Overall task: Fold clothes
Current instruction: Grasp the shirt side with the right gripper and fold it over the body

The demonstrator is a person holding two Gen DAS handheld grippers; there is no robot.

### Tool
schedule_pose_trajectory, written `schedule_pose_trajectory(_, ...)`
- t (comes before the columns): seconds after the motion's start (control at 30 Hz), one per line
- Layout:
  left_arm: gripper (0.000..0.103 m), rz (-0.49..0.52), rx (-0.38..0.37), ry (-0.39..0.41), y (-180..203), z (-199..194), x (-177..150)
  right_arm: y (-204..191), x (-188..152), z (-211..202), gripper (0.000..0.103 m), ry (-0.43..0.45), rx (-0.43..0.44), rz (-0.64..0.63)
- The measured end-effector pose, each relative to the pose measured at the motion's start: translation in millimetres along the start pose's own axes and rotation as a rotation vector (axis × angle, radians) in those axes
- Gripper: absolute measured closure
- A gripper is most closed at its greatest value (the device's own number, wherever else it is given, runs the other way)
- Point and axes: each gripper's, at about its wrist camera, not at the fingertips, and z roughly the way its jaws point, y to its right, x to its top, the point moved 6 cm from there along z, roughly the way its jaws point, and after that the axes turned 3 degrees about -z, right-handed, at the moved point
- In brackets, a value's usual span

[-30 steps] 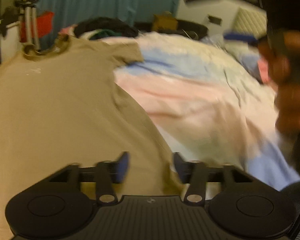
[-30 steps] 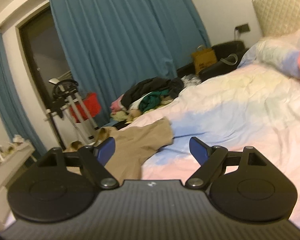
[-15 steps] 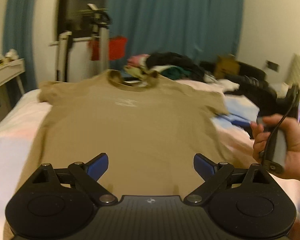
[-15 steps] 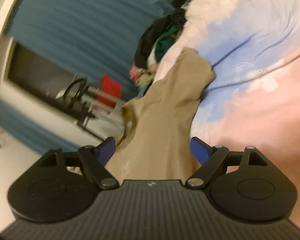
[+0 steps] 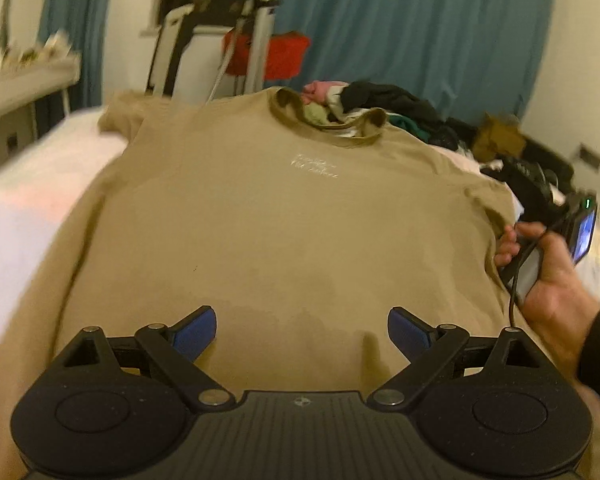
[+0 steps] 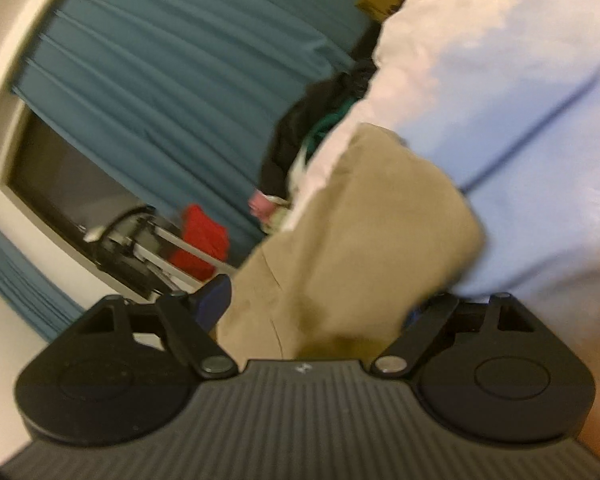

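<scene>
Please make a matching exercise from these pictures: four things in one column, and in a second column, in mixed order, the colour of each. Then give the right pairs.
Things:
1. T-shirt spread on the bed
2. Curtain behind the bed
3. Finger pads of the left gripper
4. Box by the metal stand

Colours:
A. red
B. tan
C. teal
D. dark blue

Pairs: 1-B, 2-C, 3-D, 4-A

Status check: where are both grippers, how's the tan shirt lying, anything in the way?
Left gripper open, over the hem. Right gripper open, fabric of the sleeve between its fingers. Tan T-shirt spread flat on bed, unfolded. Clothes pile beyond the collar.
</scene>
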Motion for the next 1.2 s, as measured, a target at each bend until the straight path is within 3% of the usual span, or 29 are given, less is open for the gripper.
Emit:
schedule_pose_trajectory(0.07, 0.009, -0.040, 0.004, -0.020, -9, 12, 2, -3, 3, 18, 0.022, -0.003, -0.037, -0.059)
schedule_pose_trajectory(0.17, 0.009, -0.048, 0.032, -0.011, -16, 24, 7, -9, 9, 44, 0.044, -0.025, -0.099, -0.114)
schedule_pose_trajectory(0.23, 0.009, -0.045, 0.039, 0.001, -16, 30, 10, -12, 16, 57, 0.071, -0.046, -0.140, -0.111)
schedule_pose_trajectory(0.3, 0.010, -0.049, 0.038, 0.003, -16, 31, 13, -15, 23, 67, 0.090, -0.070, -0.176, -0.129)
schedule_pose_trajectory(0.6, 0.010, 0.002, 0.078, 0.057, -20, 0, 32, -79, 58, 48, 0.093, -0.013, -0.276, -0.419)
schedule_pose_trajectory(0.8, 0.010, 0.012, 0.101, 0.082, -47, -24, 56, -163, 40, 35, 0.093, 0.069, -0.317, -0.701)
schedule_pose_trajectory(1.0, 0.009, 0.017, 0.149, 0.119, -79, -46, 77, -237, -44, 50, 0.093, 0.107, -0.355, -1.119)
schedule_pose_trajectory(1.1, 0.009, 0.000, 0.238, 0.163, -100, -55, 79, -254, -106, 66, 0.093, 0.078, -0.387, -1.354)
schedule_pose_trajectory(1.2, 0.009, -0.021, 0.246, 0.173, -115, -55, 78, -257, -165, 81, 0.093, 0.012, -0.363, -1.493)
